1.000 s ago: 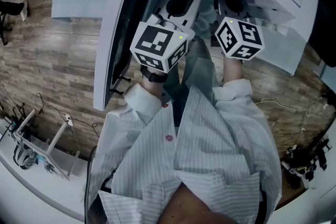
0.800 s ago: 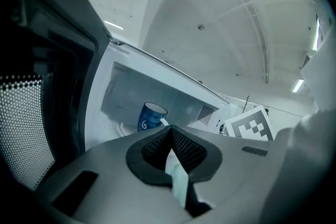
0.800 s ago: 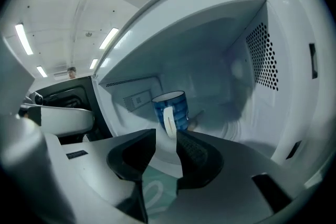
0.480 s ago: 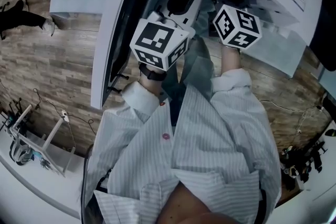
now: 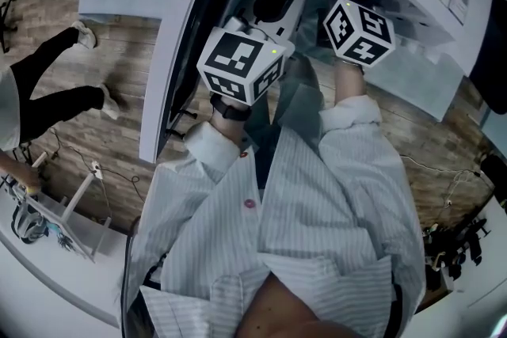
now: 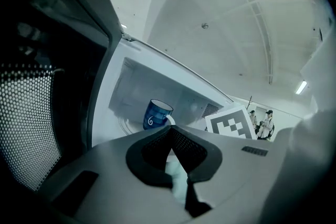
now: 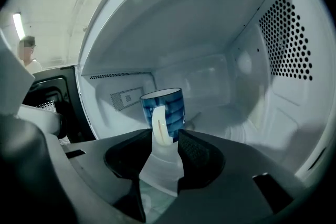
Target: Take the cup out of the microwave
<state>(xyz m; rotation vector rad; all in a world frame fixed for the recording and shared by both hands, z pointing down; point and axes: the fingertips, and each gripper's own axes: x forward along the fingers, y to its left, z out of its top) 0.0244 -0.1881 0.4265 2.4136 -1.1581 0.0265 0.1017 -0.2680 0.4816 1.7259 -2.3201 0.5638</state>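
Note:
A blue cup (image 7: 167,107) with a white handle (image 7: 160,126) stands upright inside the white microwave (image 7: 220,29), whose door (image 5: 170,51) is swung open to the left. My right gripper (image 7: 161,136) reaches into the cavity. Its jaws stand apart, with the cup's handle between them and space on both sides of it. My left gripper (image 6: 170,131) stays outside by the door with its tips together and nothing in them. Past it, in the left gripper view, the cup (image 6: 156,114) shows on the microwave floor. The head view hides the cup behind both marker cubes.
The perforated right wall (image 7: 286,39) of the cavity lies close beside my right gripper. The door's dark mesh window (image 6: 31,123) fills the left of the left gripper view. A person (image 5: 47,99) walks on the wooden floor at left, near a white rack (image 5: 55,210).
My right gripper has gone a little deeper into the microwave. My left gripper has stayed where it was. A person has walked into the head view from the left.

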